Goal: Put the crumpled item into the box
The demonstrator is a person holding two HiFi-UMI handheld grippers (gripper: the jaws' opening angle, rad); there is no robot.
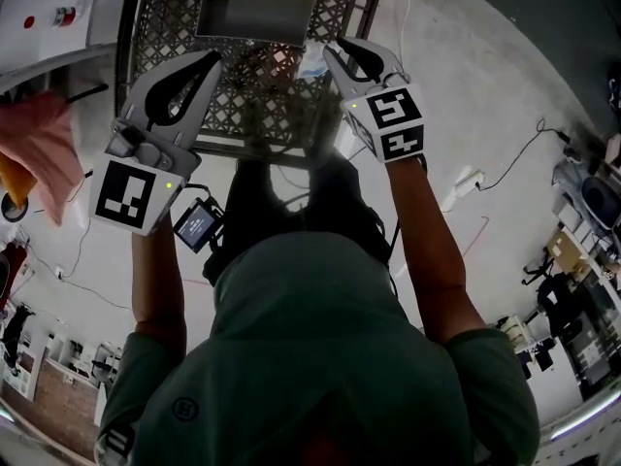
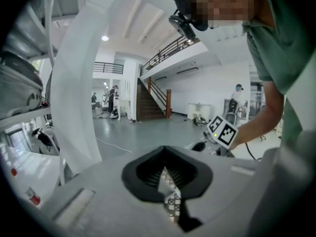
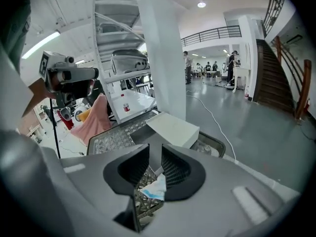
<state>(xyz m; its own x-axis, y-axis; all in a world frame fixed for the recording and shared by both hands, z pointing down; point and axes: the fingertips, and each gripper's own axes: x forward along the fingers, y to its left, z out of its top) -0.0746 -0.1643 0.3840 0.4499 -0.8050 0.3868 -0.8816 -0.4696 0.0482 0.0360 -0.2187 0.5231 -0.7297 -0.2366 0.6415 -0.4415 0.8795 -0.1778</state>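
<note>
Metal lattice counter (image 3: 113,138) in a large open hall, with a pale box (image 3: 174,127) standing at its far side and a pink cloth hanging off to the left.

The crumpled item (image 3: 156,188), a small white and blue wad, is not in the box. It lies on the lattice just near of the box, towards its right corner.

Your right claw (image 3: 155,157) hangs directly over the wad, released. Its two ribbed pads stand apart and neither presses on it; the wad shows below the gap, closer to the right pad.

Your left claw (image 2: 166,172) is clenched on nothing and held off to the left, above the near edge of the counter.

What could go wrong from here:
- The wad looks light and soft. If you close too high, the pads are likely to meet above it and miss.
- If you go too low, a pad tip may catch in the lattice holes.
- Because the wad sits off-centre, one pad may nudge it aside instead of trapping it.
- A thin pinch could slip free before it passes over the box wall.
</note>
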